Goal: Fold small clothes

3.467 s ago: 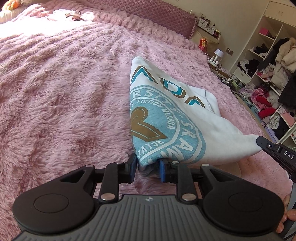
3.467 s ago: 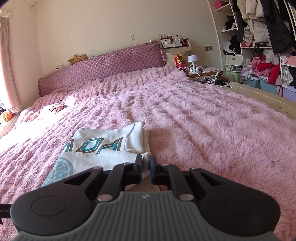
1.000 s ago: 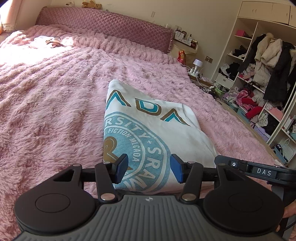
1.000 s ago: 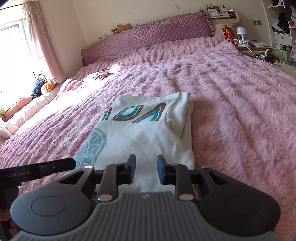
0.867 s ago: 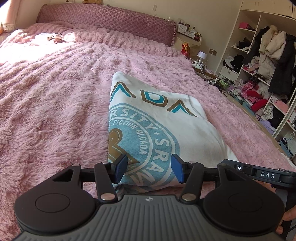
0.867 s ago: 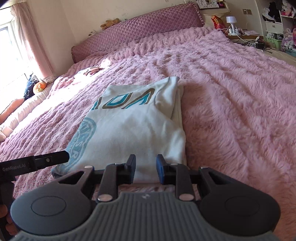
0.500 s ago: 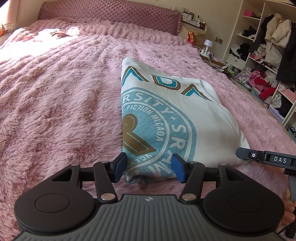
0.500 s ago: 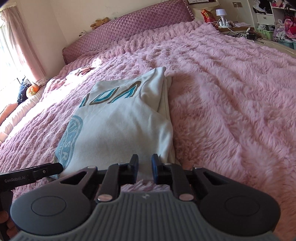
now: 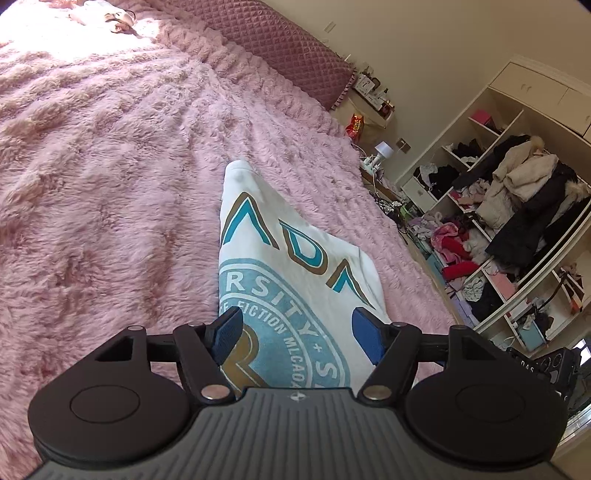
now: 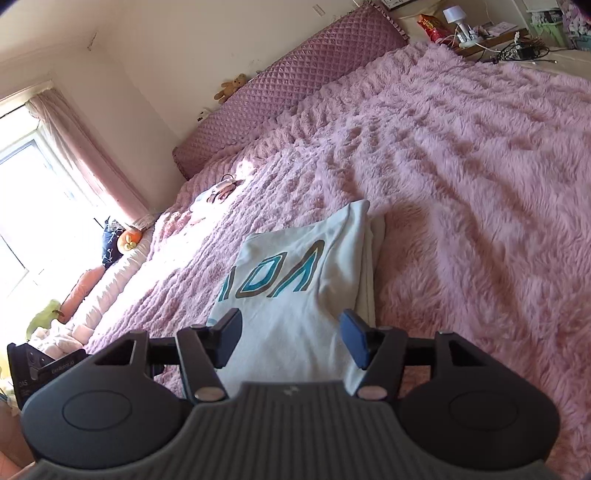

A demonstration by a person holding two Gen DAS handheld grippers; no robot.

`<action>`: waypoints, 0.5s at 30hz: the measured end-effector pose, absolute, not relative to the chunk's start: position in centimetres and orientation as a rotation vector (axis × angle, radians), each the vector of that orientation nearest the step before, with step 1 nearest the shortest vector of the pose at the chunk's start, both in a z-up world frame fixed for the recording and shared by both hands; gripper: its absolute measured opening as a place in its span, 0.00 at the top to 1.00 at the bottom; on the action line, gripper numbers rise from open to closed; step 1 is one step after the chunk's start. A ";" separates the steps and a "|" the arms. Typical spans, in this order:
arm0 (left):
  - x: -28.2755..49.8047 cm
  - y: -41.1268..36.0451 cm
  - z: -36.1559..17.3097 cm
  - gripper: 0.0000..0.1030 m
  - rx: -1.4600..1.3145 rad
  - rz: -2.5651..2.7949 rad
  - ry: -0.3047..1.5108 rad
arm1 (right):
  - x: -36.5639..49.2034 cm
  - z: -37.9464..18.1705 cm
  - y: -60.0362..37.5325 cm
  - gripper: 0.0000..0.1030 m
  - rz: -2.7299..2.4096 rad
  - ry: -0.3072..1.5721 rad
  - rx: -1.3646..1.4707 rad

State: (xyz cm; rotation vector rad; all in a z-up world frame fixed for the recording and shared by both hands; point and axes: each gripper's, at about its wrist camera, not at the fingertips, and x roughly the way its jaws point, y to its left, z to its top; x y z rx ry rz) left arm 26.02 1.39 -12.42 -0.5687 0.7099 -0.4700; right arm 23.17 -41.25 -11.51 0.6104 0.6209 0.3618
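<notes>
A white sweatshirt (image 9: 295, 258) with a teal and gold print lies folded flat on the pink fluffy bedspread (image 9: 110, 166). It also shows in the right wrist view (image 10: 295, 295). My left gripper (image 9: 293, 332) is open and empty, held above the garment's near left part. My right gripper (image 10: 290, 338) is open and empty, held above the near right part. The garment's near edge is hidden behind both gripper bodies.
A quilted purple headboard (image 9: 266, 40) runs along the far end of the bed. Open shelves full of clothes (image 9: 517, 221) stand to the right. A nightstand with a lamp (image 10: 458, 18) is beside the bed. Small items (image 10: 221, 190) lie near the pillows.
Both grippers have opened wide and lifted off the sweatshirt's near edge. Both views have tilted and risen. The sweatshirt stays flat on the bed.
</notes>
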 end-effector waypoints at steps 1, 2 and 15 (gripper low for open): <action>26.9 1.7 -13.0 0.22 -0.594 -0.495 0.733 | 23.8 -12.0 -42.0 0.45 0.361 0.628 0.653; 28.1 2.4 -14.1 0.22 -0.650 -0.535 0.768 | 24.6 -12.7 -43.0 0.45 0.346 0.626 0.720; 35.4 3.7 -21.0 0.21 -0.929 -0.687 0.952 | 29.5 -17.5 -44.4 0.44 0.425 0.733 0.865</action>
